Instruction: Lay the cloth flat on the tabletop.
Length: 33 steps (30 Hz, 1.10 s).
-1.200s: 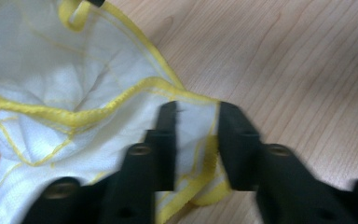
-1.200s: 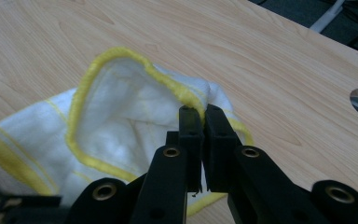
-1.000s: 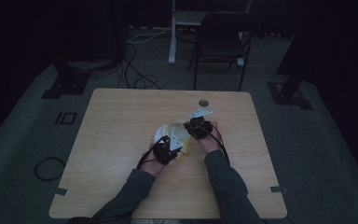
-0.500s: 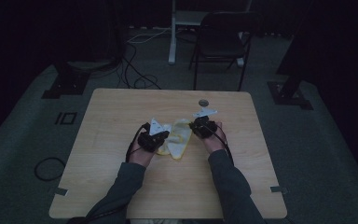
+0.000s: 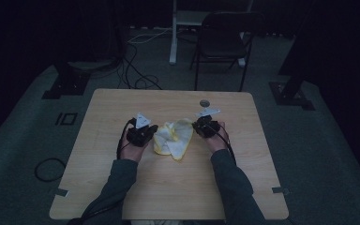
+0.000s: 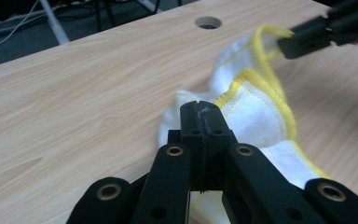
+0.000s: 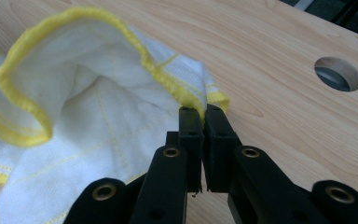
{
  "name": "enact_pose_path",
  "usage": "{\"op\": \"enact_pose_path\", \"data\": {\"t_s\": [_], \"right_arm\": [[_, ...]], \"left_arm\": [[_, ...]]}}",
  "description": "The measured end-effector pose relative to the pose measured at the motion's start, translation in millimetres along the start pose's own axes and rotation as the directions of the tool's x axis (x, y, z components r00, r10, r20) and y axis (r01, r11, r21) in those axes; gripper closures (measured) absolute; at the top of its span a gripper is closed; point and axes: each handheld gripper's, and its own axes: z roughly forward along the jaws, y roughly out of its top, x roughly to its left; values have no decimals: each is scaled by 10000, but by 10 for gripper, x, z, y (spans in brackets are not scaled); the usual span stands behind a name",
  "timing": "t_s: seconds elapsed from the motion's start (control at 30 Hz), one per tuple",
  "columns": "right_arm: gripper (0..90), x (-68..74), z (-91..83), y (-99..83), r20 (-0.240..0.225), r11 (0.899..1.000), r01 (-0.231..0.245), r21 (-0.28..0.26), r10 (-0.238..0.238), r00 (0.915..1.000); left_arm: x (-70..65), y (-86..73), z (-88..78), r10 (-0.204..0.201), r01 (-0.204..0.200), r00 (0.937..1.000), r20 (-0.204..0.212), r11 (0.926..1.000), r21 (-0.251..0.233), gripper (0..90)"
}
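In the high view the person's left forearm, in a dark sleeve, came up from the bottom edge and angled slightly inward, the hand wrapped round the left gripper (image 5: pixel 151 130), which pointed toward the middle of the wooden surface (image 5: pixel 108 108) with its grey plate on top. In the left gripper view its two black jaws stood pressed together, clamped on the near edge of the white cloth with the yellow hem (image 6: pixel 256 112), the fabric bunched just beyond and under the jaw tips. The cloth (image 5: pixel 172 139) lay crumpled on the surface between the two hands, roughly mid-table, one corner trailing toward the person. Its far side rose in a loop of yellow hem toward the right gripper (image 5: pixel 196 126), which the left gripper view showed at upper right (image 6: pixel 284 46), pinching that hem. In the high view the right forearm came in from the bottom and leaned inward, mirroring the left, the hand gripping the tool with its jaws aimed at the cloth. In the right gripper view the jaws (image 7: pixel 204 114) were closed on the yellow hem at a corner of the cloth (image 7: pixel 84 126), the fabric curling in an open fold to the left. A round hole (image 7: pixel 338 73) in the surface sat beyond to the right, apart from the cloth.
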Motion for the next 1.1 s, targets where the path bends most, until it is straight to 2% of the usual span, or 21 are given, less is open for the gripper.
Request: {"op": "enact_pose_path", "data": {"t_s": [0.07,0.2,0.23,0.27,0.3,0.37,0.43,0.47,0.53,0.57,0.6,0.63,0.7,0.73,0.77,0.8,0.87,0.9,0.97,1.03,1.1], "right_arm": [[873,15,21,5,-14,10000,34,64,-34,10000],[838,32,29,29,40,10000,8,22,-8,10000],[787,63,35,57,38,9997,222,72,-222,9997],[787,63,35,57,38,9997,222,72,-222,9997],[746,96,36,77,149,9992,396,94,-397,9991],[711,107,30,90,221,9995,317,70,-319,9992],[711,107,30,90,221,9995,317,70,-319,9992],[681,102,9,100,322,9998,208,-18,-207,9993],[673,98,-19,104,420,9998,174,-132,-169,9990],[668,96,-36,107,428,9997,135,-200,-126,9990],[668,96,-36,107,428,9997,135,-200,-126,9990],[664,99,-61,112,455,9996,141,-250,-129,9989],[662,98,-67,114,440,9995,181,-265,-169,9989],[664,95,-62,113,438,9996,180,-220,-170,9989],[669,90,-51,110,440,9996,217,-174,-209,9988],[677,87,-35,108,446,9997,222,-123,-216,9988],[695,85,-18,106,451,9997,223,-55,-220,9987],[728,83,-1,105,426,9997,234,-26,-233,9988],[850,89,37,103,271,9993,369,31,-370,9989],[871,90,60,105,329,9992,382,121,-386,9987],[871,86,69,108,400,9994,308,176,-315,9987]], "left_arm": [[96,-20,0,-302,302,9994,-159,9995,0,900],[181,-52,9,-581,583,9977,-348,9983,50,900],[248,-82,21,-752,758,9959,-506,9971,104,900],[248,-82,21,-752,758,9959,-506,9971,104,900],[297,-102,23,-863,875,9944,-616,9960,167,900],[371,-136,29,-1157,1175,9901,-792,9929,181,900],[399,-149,30,-1203,1227,9890,-863,9922,229,900],[481,-189,36,-1464,1505,9838,-1039,9881,327,900],[540,-218,45,-1633,1688,9796,-1170,9849,387,900],[596,-248,56,-1791,1863,9756,-1274,9813,474,900],[596,-248,56,-1791,1863,9756,-1274,9813,474,900],[642,-278,76,-1930,2023,9714,-1384,9777,567,900],[664,-293,87,-1955,2063,9698,-1460,9765,627,900],[684,-307,100,-2004,2123,9683,-1489,9748,689,900],[726,-335,124,-2122,2273,9640,-1605,9704,819,900],[726,-335,124,-2122,2273,9640,-1605,9704,819,900],[764,-361,152,-2264,2437,9595,-1676,9656,909,900],[781,-372,163,-2289,2478,9582,-1716,9639,979,900],[816,-391,182,-2352,2564,9556,-1777,9606,1072,900],[860,-419,198,-2466,2708,9506,-1885,9557,1152,900],[872,-429,202,-2482,2738,9493,-1929,9543,1196,900]]}}
